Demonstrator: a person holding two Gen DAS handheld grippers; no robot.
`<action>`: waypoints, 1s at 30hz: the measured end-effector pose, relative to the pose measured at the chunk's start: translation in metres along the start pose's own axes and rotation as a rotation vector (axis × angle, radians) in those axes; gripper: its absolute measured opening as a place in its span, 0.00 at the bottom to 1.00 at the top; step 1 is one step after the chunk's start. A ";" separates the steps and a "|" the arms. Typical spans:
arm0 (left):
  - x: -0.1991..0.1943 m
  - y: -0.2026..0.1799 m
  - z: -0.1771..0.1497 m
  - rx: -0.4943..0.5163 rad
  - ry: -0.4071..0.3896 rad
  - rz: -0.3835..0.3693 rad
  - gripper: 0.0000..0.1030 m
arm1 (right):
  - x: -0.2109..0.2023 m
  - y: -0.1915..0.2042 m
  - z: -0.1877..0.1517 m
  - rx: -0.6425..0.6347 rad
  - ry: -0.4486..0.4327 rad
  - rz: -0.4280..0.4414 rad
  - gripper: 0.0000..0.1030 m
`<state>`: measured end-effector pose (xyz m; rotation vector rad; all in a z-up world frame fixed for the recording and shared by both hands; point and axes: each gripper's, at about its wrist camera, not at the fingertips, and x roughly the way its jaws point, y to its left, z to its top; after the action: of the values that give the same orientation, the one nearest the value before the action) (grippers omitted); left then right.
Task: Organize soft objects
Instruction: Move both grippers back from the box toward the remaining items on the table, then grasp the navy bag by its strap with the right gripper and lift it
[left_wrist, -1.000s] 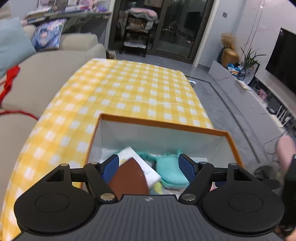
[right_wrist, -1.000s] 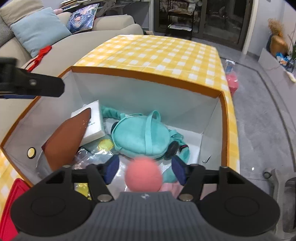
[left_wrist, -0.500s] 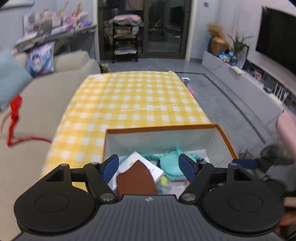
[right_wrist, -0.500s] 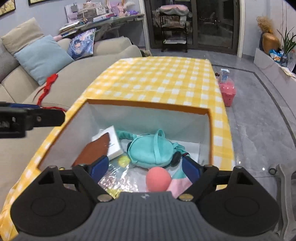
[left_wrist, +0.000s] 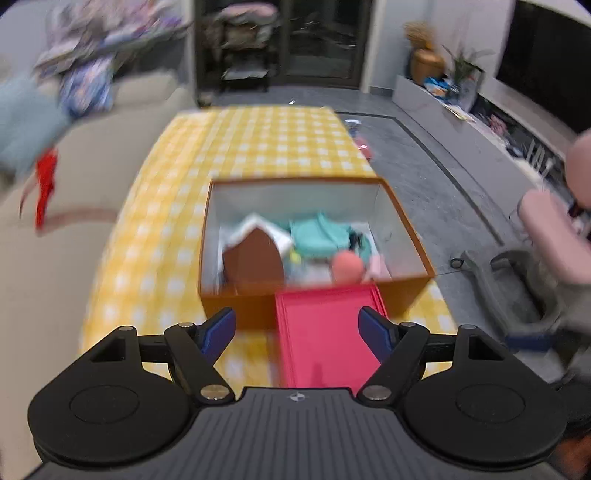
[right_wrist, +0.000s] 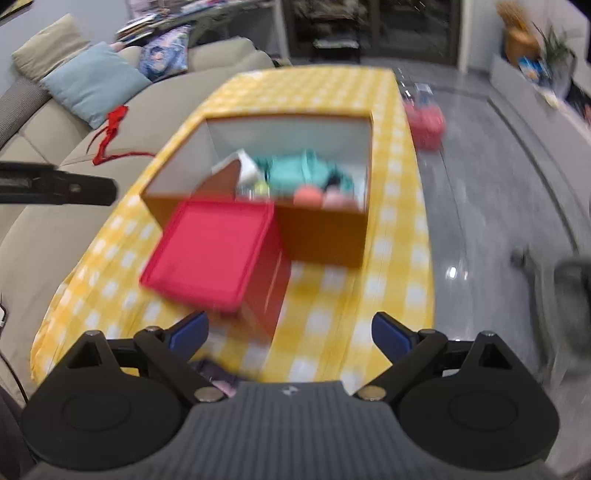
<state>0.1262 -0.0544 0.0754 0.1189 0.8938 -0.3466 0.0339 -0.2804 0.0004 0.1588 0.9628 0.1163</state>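
An orange box (left_wrist: 408, 295) (right_wrist: 321, 236) stands on the yellow checked table (left_wrist: 255, 147) (right_wrist: 306, 88). Inside lie a teal soft bag (left_wrist: 317, 236) (right_wrist: 299, 171), a pink ball (left_wrist: 347, 266) (right_wrist: 308, 195), a brown flat piece (left_wrist: 255, 258) and a white box (left_wrist: 266, 227). A red box (left_wrist: 325, 332) (right_wrist: 218, 251) stands in front of it. My left gripper (left_wrist: 297, 330) is open and empty, above the red box. My right gripper (right_wrist: 290, 330) is open and empty, back over the table's near end. Both views are blurred.
A beige sofa (right_wrist: 55, 147) with cushions and a red ribbon (right_wrist: 110, 129) runs along the left. Grey floor lies to the right, with a pink basket (right_wrist: 424, 122) on it and a grey chair base (left_wrist: 517, 280). A TV bench (left_wrist: 461, 110) is far right.
Both grippers have pulled back and up from the orange box. The pink ball left the right gripper and lies in the box. The red box has come into view.
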 end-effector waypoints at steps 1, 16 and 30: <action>-0.005 0.001 -0.011 -0.041 0.005 -0.003 0.86 | 0.006 -0.001 -0.013 0.044 0.005 0.005 0.91; 0.047 0.008 -0.137 -0.114 0.291 -0.108 0.84 | 0.093 -0.005 -0.089 0.062 0.179 -0.120 0.60; 0.046 0.028 -0.153 -0.208 0.316 -0.148 0.84 | 0.091 0.025 -0.100 -0.028 0.137 -0.151 0.03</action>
<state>0.0490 -0.0026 -0.0573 -0.0880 1.2498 -0.3764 0.0018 -0.2325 -0.1243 0.0530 1.1057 0.0018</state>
